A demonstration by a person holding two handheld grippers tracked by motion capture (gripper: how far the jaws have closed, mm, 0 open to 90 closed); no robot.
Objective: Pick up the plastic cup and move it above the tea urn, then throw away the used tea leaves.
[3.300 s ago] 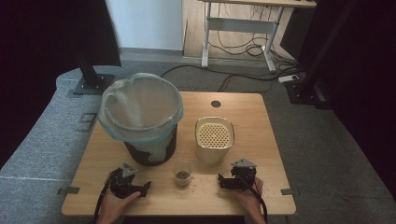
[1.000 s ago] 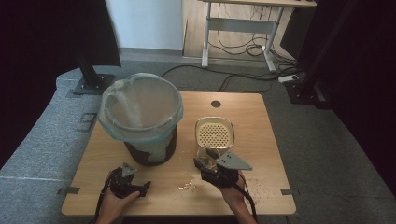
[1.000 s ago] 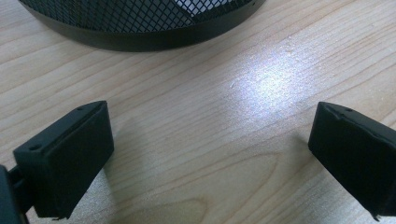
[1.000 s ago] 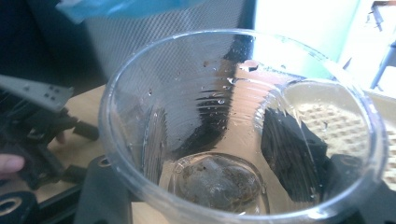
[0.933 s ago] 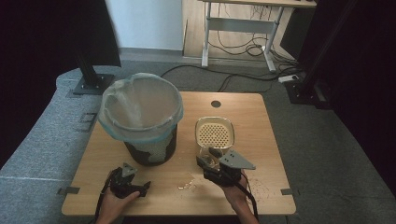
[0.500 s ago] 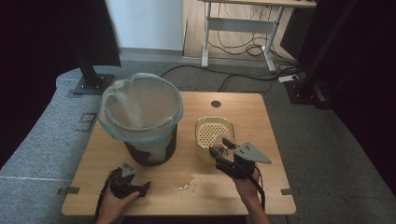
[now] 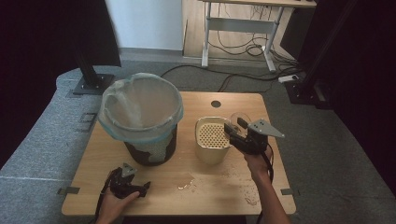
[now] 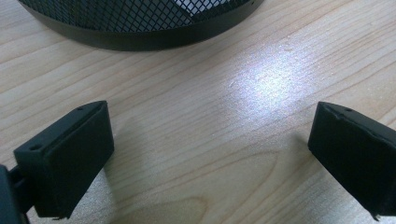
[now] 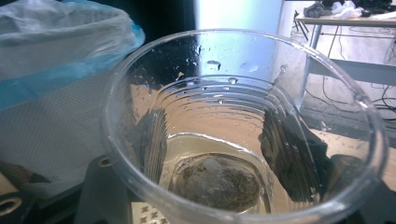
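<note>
I'm holding the clear cup (image 9: 243, 130) clamped in my right gripper (image 7: 240, 135) beside the strainer (image 7: 212, 137) (tea bag inside) — left gripper (image 7: 128, 184) resting on the table, its jaws spread wide.

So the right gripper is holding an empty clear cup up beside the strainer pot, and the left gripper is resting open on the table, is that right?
Not quite: the clear cup is not empty. The right gripper view shows a little liquid and a tea bag at its bottom. The rest holds: the right gripper holds it up beside the strainer pot, and the left gripper rests open on the table.
</note>
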